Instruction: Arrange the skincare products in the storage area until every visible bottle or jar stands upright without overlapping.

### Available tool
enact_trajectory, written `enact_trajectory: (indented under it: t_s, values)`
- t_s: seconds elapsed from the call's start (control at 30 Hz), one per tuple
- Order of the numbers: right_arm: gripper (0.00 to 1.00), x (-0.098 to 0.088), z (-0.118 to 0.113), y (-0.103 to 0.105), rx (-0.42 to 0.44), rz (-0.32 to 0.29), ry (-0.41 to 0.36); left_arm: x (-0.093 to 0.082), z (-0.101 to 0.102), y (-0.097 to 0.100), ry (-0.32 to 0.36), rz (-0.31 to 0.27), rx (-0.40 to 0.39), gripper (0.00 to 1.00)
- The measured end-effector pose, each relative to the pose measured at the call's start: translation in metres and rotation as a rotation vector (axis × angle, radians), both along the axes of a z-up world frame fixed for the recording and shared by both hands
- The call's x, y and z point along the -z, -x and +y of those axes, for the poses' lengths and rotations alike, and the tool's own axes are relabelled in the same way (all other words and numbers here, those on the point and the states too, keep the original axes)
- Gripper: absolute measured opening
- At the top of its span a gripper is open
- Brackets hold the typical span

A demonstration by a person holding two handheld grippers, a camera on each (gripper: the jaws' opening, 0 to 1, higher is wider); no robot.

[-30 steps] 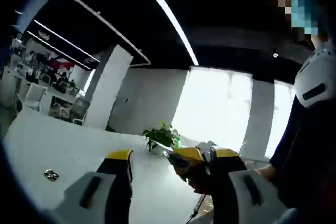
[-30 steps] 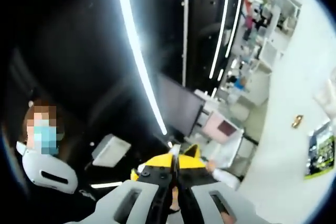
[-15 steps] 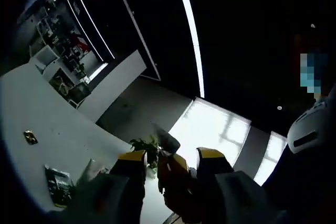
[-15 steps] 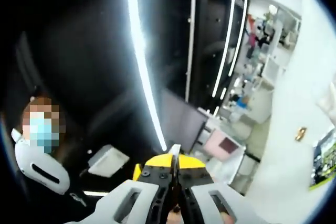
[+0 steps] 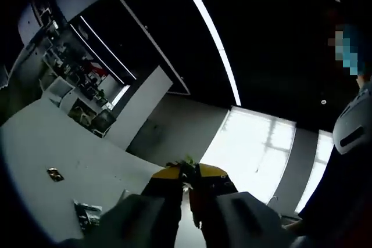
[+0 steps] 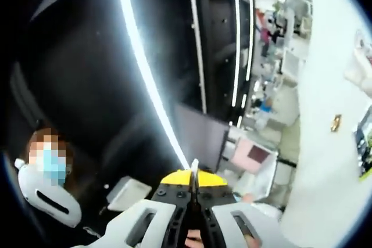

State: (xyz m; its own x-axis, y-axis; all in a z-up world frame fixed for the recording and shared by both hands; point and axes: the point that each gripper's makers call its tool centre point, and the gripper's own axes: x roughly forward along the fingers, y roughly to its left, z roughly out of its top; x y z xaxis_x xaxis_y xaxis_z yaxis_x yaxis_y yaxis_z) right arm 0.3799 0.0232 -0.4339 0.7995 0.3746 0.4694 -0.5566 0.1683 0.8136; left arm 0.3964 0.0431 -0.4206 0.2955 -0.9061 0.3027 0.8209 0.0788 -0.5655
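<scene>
Currently my left tongs (image 5: pixel 187 173) and right tongs (image 6: pixel 195 176) are pressed together, gripping nothing. White surface (image 5: pixel 35 161) at 8 o'clock carries a dark skincare packet (image 5: pixel 87 213), details blurred.

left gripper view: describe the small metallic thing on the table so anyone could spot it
Start from the big white tabletop spreading across the lower left. The small brass-coloured metallic object lies alone on its bare middle, up-left of the dark printed packet by the lower edge. It is the only shiny golden speck there, far smaller than the packet.
</scene>
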Motion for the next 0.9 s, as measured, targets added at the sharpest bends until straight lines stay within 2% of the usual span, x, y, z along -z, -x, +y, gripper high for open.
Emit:
enact_trajectory:
  t_s: [0.13,0.2,0.43,0.5,0.53,0.6,0.67,0.7,0.73,0.83,0.9]
  values:
    - [0.0,-0.003,-0.001,0.005,0.017,-0.04,0.053,-0.002,0.0,0.002,0.01,0.024,0.057,0.03]
    - [0.0,-0.005,0.0,0.008,0.015,-0.056,0.106,-0.003,0.0,0.003,-0.002,0.022,0.076,0.03]
    - [0.0,-0.011,-0.004,0.015,0.008,-0.083,0.22,-0.007,0.0,0.007,-0.023,0.001,0.139,0.01]
    - [0.0,-0.013,-0.008,0.017,0.016,-0.102,0.284,-0.007,0.001,0.009,-0.033,0.002,0.171,0.01]
    - [0.02,-0.013,-0.009,0.017,0.014,-0.11,0.337,-0.007,0.001,0.013,-0.043,0.011,0.212,0.01]
    - [0.08,-0.018,-0.01,0.019,0.003,-0.136,0.403,-0.006,0.002,0.013,-0.064,0.007,0.23,0.0]
    - [0.14,-0.027,-0.011,0.024,-0.04,-0.171,0.429,-0.002,0.002,0.023,-0.119,-0.013,0.299,0.01]
    - [0.16,-0.031,-0.011,0.026,-0.069,-0.18,0.42,-0.003,0.002,0.021,-0.125,-0.032,0.288,0.01]
    - [0.18,-0.035,-0.009,0.029,-0.113,-0.187,0.423,-0.002,0.002,0.029,-0.149,-0.045,0.336,0.01]
    - [0.15,-0.037,-0.005,0.031,-0.141,-0.213,0.507,-0.006,0.001,0.035,-0.167,-0.062,0.374,0.01]
    - [0.11,-0.034,0.001,0.035,-0.193,-0.22,0.552,-0.009,0.0,0.035,-0.164,-0.071,0.373,0.01]
